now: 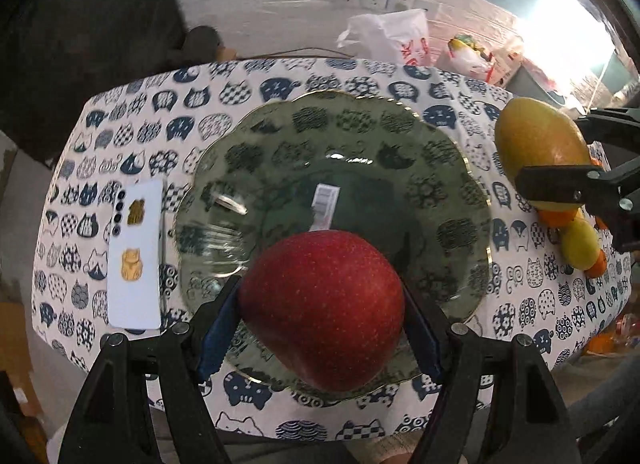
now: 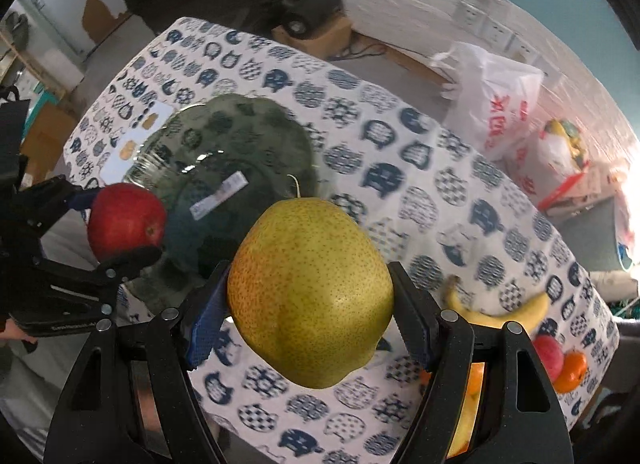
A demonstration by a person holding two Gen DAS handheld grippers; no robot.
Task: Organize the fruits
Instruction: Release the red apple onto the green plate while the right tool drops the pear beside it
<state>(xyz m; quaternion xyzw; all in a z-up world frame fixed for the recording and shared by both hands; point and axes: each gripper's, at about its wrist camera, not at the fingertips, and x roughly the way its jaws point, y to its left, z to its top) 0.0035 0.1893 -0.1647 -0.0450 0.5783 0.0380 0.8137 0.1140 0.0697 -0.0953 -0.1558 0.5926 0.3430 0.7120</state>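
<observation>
Fruits are what we hold in both sets of tongs. Our left tongs [image 1: 322, 312] pinch a red apple [image 1: 324, 308] between their blue-padded fingers, and we hold it in the air above the near part of a green glass plate [image 1: 448, 168]. The plate sits on the tabletop [image 1: 120, 116], which is covered with a white cloth printed with blue cats, and a white barcode sticker [image 1: 326, 204] shows at its middle. Just left of the plate lies a white phone [image 1: 136, 256] with two golden cat stickers on its back.

Our right tongs [image 2: 310, 296] pinch a yellow-green pear [image 2: 310, 292], its stem pointing away from us, held above the cloth beside the plate's right edge. From the right wrist view we see the apple in the left tongs at the far left, over the plate's rim. From the left wrist view the pear hangs at the right, off the plate.

More fruit lies on the cloth to the right of the pear: a banana [image 2: 500, 310], and near the tabletop's edge a pink-red fruit [image 2: 548, 356] touching an orange [image 2: 572, 372]. Another orange fruit shows through the tongs' frame, too hidden to name. Beyond the far edge of the tabletop stand white plastic bags [image 2: 500, 100] with red print.
</observation>
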